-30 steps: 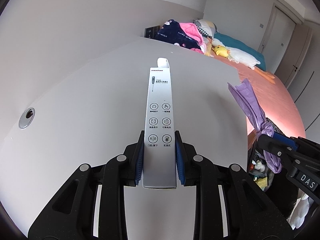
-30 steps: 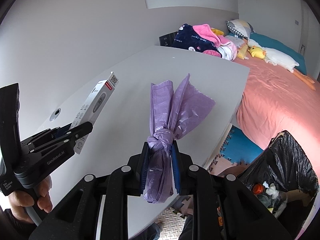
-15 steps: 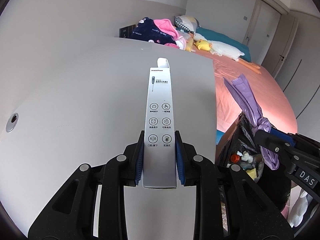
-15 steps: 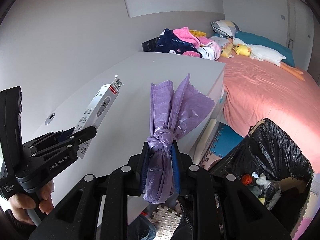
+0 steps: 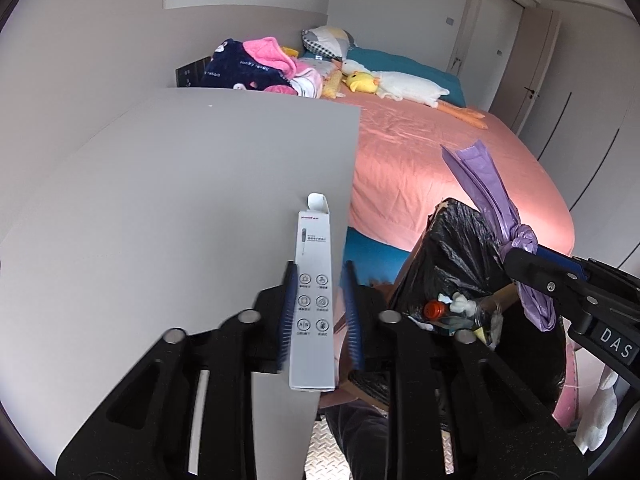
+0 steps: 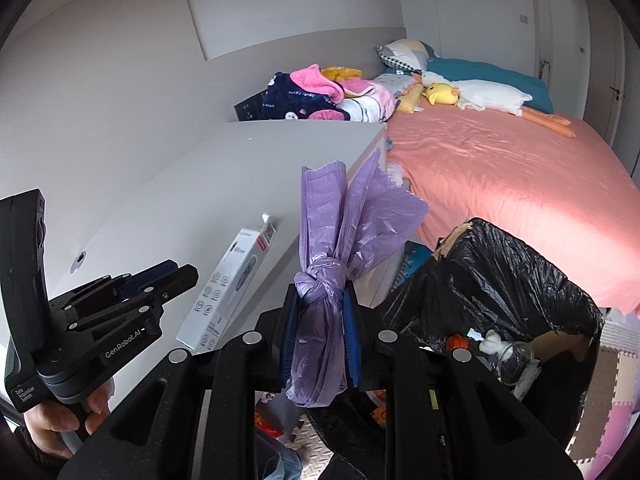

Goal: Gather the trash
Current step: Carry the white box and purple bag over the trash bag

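A long grey-white thermometer box [image 5: 313, 304] stands between the fingers of my left gripper [image 5: 318, 304], past the desk's right edge. The jaws have spread and a gap shows on the box's right side; the box sits lower in view. In the right wrist view the box [image 6: 224, 292] shows apart from the left gripper [image 6: 160, 284]. My right gripper [image 6: 318, 332] is shut on a knotted purple plastic bag [image 6: 336, 248], held above the left rim of a black-lined trash bin [image 6: 500, 280]. The bin [image 5: 452, 248] holds a bottle and other rubbish.
A grey desk [image 5: 180, 208] lies at the left, its right edge near the bin. A bed with a pink sheet [image 5: 440, 160] is beyond, with plush toys and folded clothes [image 5: 260, 64] at its head. Foam floor mats [image 6: 612, 400] lie at the lower right.
Both grippers have swung right, from over the desk to its edge by the bin. The left jaws have opened and the box has slipped down.
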Tool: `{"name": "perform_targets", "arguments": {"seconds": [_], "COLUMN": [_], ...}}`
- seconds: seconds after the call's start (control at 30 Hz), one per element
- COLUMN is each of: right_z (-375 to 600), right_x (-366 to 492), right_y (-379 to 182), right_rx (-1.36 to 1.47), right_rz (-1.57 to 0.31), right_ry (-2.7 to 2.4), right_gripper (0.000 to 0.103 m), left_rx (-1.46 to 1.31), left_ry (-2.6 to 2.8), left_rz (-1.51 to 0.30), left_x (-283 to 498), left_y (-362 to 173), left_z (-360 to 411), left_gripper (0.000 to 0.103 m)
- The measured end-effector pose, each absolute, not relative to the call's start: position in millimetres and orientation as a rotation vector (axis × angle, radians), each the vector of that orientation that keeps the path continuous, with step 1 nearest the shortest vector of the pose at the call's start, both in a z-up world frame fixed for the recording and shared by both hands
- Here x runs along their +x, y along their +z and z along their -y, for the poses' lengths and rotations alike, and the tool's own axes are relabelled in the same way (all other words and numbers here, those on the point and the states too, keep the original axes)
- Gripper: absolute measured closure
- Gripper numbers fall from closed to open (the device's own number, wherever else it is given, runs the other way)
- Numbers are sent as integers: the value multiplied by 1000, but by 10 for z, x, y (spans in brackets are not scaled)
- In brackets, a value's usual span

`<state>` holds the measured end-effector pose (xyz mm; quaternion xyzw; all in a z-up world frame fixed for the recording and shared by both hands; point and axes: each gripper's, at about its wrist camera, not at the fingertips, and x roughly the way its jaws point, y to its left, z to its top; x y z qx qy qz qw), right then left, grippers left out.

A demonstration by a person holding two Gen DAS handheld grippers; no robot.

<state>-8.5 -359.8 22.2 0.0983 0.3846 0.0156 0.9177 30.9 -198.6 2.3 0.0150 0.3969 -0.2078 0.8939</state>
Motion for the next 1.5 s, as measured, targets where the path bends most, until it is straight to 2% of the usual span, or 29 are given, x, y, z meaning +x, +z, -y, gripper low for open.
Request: {"name": "perform_targets", "arguments": {"seconds": [0.07,0.3,0.57,0.83,1.07,1.13,1.17,1.23,1.43,1.5], "right_z": [3708,4026,4157,4146,4158,4163,4164,4165,4202,4223], "right_x": [-121,-188,-200,-200,-176,-169,-164,-162,-163,-153], "right_y": [218,223,204,187,153,140,139,124,91,71], "right_rx": [216,263,292,289,288,291,292,293,297,300], "right_rz": [-783,-769,-767,-773,-782,-785,-786,-789,-797,-801], "right_ry": [11,-48,-57,-56,-63,-64,-64,-65,-69,-73], "right_gripper": [80,80,80,80,80,80,80,80,80,80], "left_rx": [22,68,83,55,22,22,27,40,54,64], "left_ry": [-466,-502,-422,-386,-372,-361,-335,-329,-286,-285], "left_rz": [-829,-825,-810,-901,-892,-892,-865,-817,-876,-900], "left_x": [318,302,329,433,439,436,421,409,559,587], "left_y": [13,12,64,-148,-124,-111,-93,-74,-260,-331], "left_z": [2067,2318,2238,2175,2116,2110,2104,2111,2139,2160], "left_gripper": [103,103,103,103,102,32,8,6,7,19]}}
